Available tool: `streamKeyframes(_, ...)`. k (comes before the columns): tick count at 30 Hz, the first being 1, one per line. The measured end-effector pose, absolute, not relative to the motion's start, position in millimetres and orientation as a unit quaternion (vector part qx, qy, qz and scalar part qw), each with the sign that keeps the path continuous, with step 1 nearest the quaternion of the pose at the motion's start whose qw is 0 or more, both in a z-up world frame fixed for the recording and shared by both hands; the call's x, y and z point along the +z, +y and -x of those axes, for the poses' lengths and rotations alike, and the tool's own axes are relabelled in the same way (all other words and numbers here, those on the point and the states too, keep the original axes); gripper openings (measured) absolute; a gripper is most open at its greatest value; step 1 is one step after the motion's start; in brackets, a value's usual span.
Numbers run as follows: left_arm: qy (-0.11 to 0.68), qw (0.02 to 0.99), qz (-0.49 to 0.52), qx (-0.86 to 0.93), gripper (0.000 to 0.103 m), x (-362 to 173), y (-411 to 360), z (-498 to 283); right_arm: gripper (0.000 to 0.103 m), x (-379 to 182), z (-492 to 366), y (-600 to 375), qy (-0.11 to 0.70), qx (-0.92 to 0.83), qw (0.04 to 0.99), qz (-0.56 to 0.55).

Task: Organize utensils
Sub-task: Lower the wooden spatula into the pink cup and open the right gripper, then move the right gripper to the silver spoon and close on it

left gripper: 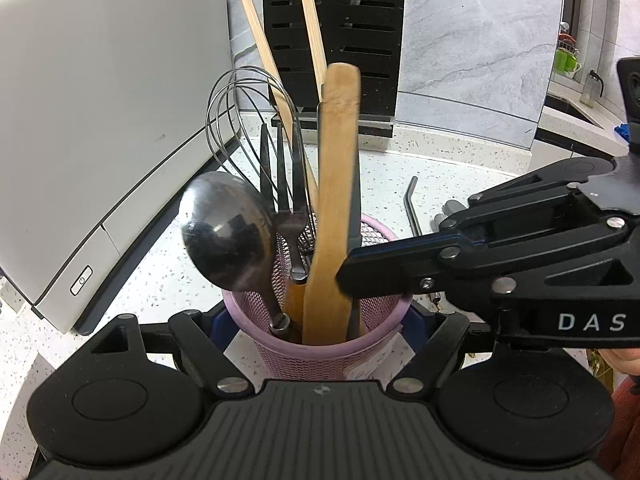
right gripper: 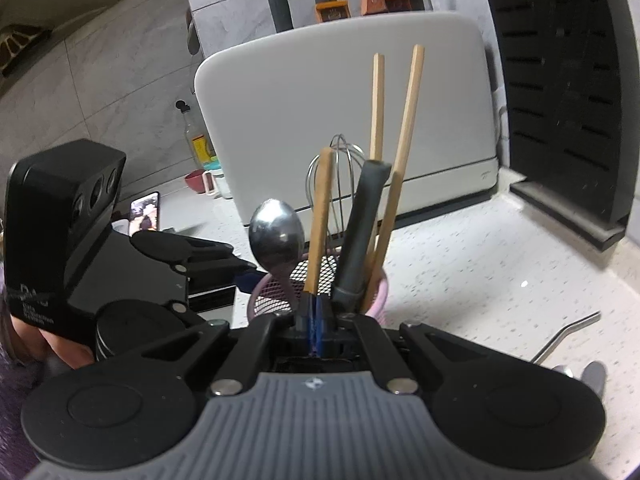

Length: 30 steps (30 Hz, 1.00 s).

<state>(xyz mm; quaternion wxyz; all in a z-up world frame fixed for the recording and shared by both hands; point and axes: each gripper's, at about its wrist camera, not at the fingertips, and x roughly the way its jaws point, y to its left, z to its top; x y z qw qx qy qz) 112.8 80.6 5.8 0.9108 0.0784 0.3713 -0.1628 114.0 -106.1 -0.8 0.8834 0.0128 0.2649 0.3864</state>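
Left wrist view: left gripper [left gripper: 320, 354] clamped around pink mesh cup [left gripper: 320, 344] on speckled counter [left gripper: 460, 184]; right gripper [left gripper: 348, 276] pinching wooden spatula [left gripper: 334, 208] standing in cup.

Right wrist view: fingers pressed together on spatula's thin edge [right gripper: 320, 216], beside spoon [right gripper: 276, 232], chopsticks [right gripper: 408, 120].

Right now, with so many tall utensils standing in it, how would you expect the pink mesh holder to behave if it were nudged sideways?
The pink mesh holder looks light, and the wooden spatula, chopsticks and whisk rise far above its rim, so it probably tips readily. The smooth speckled counter might let it slide instead.
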Motion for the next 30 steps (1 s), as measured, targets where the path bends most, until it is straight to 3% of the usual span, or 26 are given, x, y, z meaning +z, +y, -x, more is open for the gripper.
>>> streamKeyframes(9,0.371,0.911,-0.076,-0.165,0.093,5.2,82.0,-113.6,0.004,2.8,-116.6,-99.0,0.279,0.382,0.881,-0.017)
streamKeyframes(13,0.371,0.911,-0.068,-0.167,0.093,6.4,84.7,-113.7,0.019,15.0,-114.2,-107.1,0.269,0.374,0.887,-0.031)
streamKeyframes(17,0.371,0.912,-0.062,-0.165,0.093,7.4,86.6,-113.3,0.026,27.7,-112.4,-121.3,0.254,0.361,0.896,-0.054)
streamKeyframes(30,0.371,0.912,-0.061,-0.162,0.093,8.7,87.1,-112.0,0.028,44.3,-115.7,-151.0,0.232,0.244,0.940,-0.058)
